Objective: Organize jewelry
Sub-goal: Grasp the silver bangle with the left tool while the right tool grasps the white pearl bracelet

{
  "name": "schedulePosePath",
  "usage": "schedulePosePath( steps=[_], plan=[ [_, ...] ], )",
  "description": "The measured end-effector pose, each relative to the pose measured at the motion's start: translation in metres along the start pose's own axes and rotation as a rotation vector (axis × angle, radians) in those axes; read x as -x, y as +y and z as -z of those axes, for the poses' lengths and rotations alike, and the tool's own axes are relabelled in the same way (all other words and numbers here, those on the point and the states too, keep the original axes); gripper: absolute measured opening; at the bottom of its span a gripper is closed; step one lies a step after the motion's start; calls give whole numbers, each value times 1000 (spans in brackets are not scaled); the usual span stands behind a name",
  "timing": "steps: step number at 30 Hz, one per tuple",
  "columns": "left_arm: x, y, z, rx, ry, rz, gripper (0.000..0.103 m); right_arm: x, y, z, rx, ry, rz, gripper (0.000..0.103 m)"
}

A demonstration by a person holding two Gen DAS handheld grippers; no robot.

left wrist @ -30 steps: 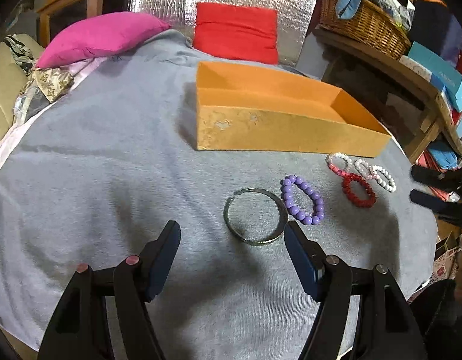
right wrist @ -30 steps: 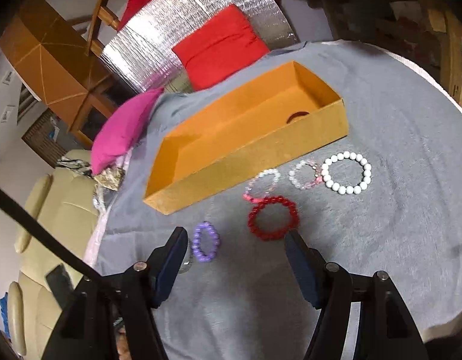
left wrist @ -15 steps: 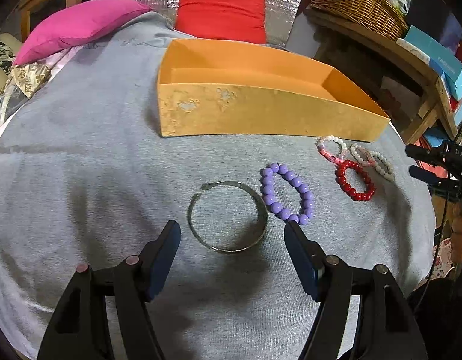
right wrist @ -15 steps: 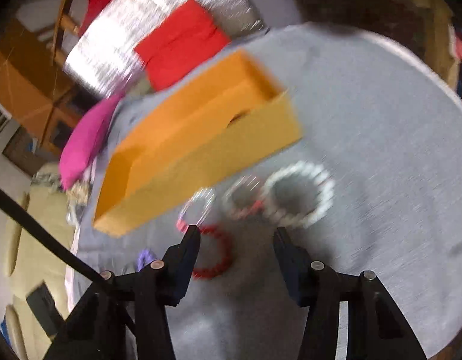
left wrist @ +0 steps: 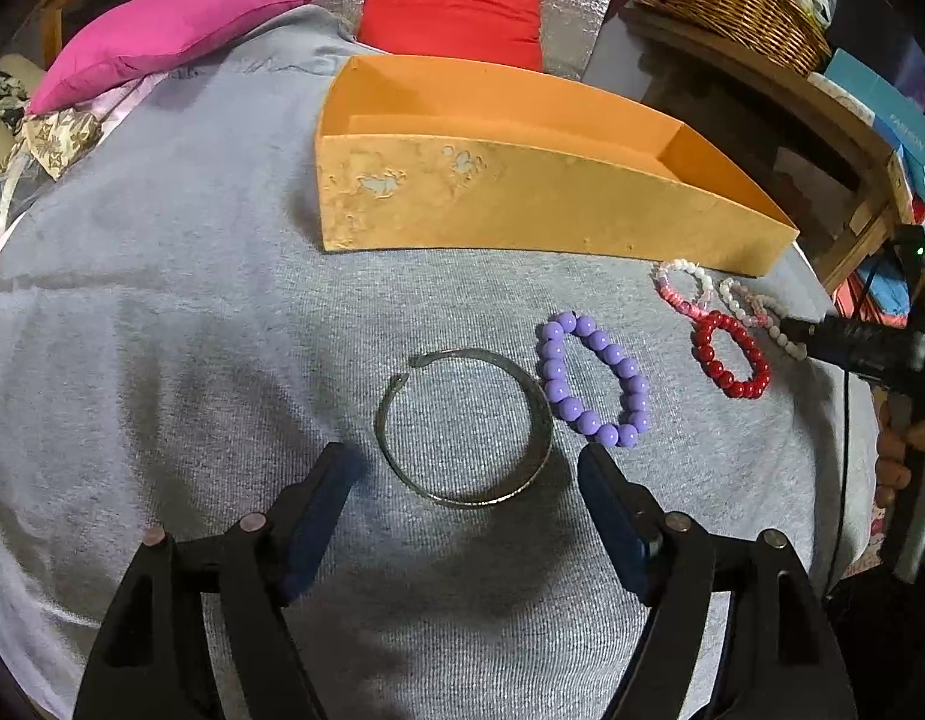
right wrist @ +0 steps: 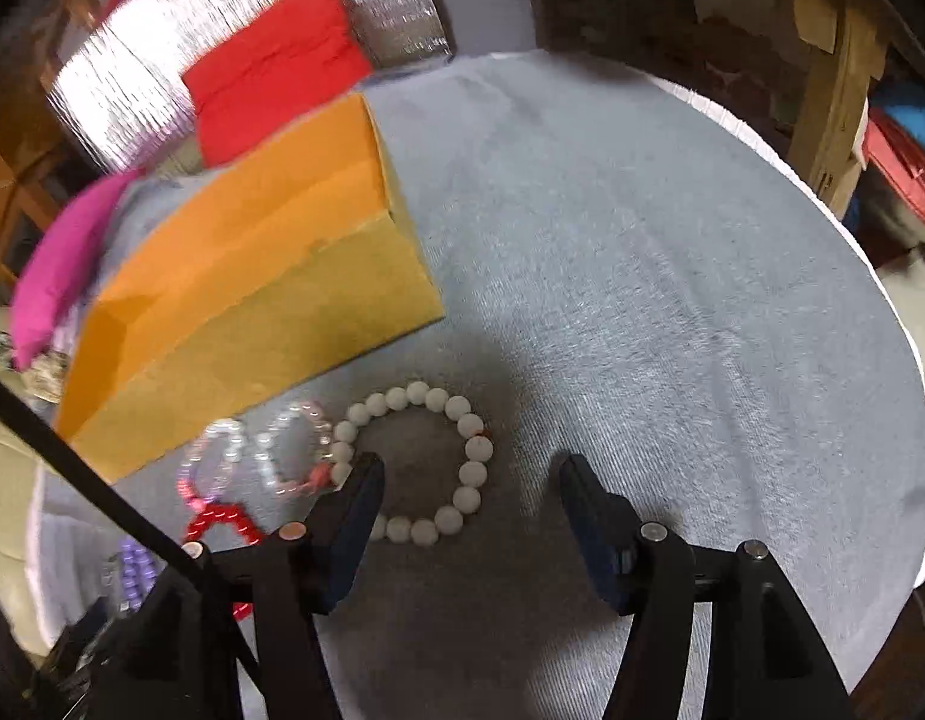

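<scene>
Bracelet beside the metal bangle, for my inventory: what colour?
Purple bracelet; left wrist view shows it best.

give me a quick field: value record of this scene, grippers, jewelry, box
left gripper: open, metal bangle lies between its fingers
right gripper: open, over white bead bracelet, left finger hides part of it
purple bead bracelet: on cloth, right of bangle
red bead bracelet: on cloth, right of purple one
pale pink bracelets: two, near the box's front wall
orange box: open top, on grey cloth; contents not visible
</scene>
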State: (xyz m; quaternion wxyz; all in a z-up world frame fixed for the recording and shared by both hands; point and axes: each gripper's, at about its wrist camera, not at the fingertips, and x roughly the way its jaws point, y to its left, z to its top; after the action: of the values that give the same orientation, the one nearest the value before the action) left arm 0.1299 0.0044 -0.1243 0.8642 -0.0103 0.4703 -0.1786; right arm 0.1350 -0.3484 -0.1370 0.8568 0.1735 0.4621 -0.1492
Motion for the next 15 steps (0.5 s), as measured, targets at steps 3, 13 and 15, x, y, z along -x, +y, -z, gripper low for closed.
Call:
schedulePosePath(
  steps=[3,13,15],
  plan=[
    [-1,2,0,-10,-14,-3,79,-2,16,-2,58,-33,46,18],
    [1,8,-5,7,-61,27,60,32,25,18,83,-85,38,10],
    [3,9,-5,2,-69,25,60,48,28,24,83,-106,17,10]
  ],
)
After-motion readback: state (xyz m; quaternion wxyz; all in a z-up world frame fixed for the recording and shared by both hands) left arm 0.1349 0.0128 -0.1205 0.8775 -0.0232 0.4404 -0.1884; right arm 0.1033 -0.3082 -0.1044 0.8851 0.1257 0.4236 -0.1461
